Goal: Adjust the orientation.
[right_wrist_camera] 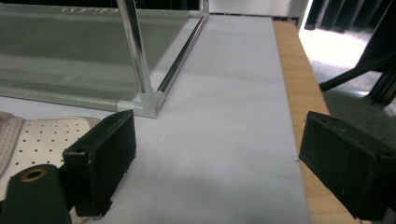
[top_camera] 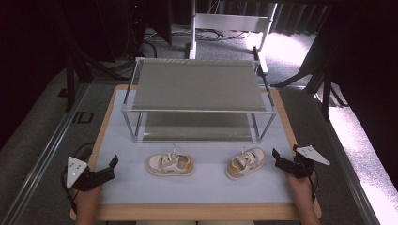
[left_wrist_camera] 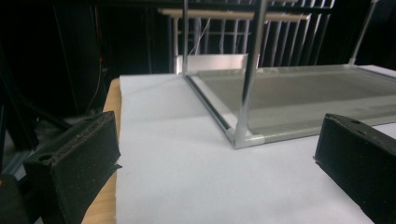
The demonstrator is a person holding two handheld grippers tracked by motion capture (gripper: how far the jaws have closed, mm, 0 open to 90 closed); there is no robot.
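At the table's left edge, the left gripper (top_camera: 109, 167) rests low in the person's left hand (top_camera: 87, 197), jaws spread wide with nothing between them and pointing toward the centre. In the left gripper view its 2 black jaws frame bare white mat (left_wrist_camera: 187, 154) and the near left corner post of the rack (left_wrist_camera: 247, 88).

Right of that gripper, well apart from it, lies the left shoe (top_camera: 170, 164) — cream with an orange heel patch, sole down, lengthwise across the mat (top_camera: 197, 185). Near it, further right, the right shoe (top_camera: 245, 162) lies angled, its toe toward the near edge.

Behind both shoes stands the rack (top_camera: 199, 84), a 2-tier metal frame with grey shelves, both tiers bare; the shoes lie just in front of its lower shelf, not touching it.

At the right edge, the right gripper (top_camera: 284, 159) sits in the right hand (top_camera: 300, 185), jaws also wide apart and empty, just beside the right shoe without touching it. In the right gripper view the shoe's perforated upper (right_wrist_camera: 44, 140) shows beside the left-hand jaw, and the rack's corner joint (right_wrist_camera: 147, 102) stands ahead on the mat (right_wrist_camera: 224, 116).

The wooden table (top_camera: 206, 212) borders the mat — its rim visible along the near side.
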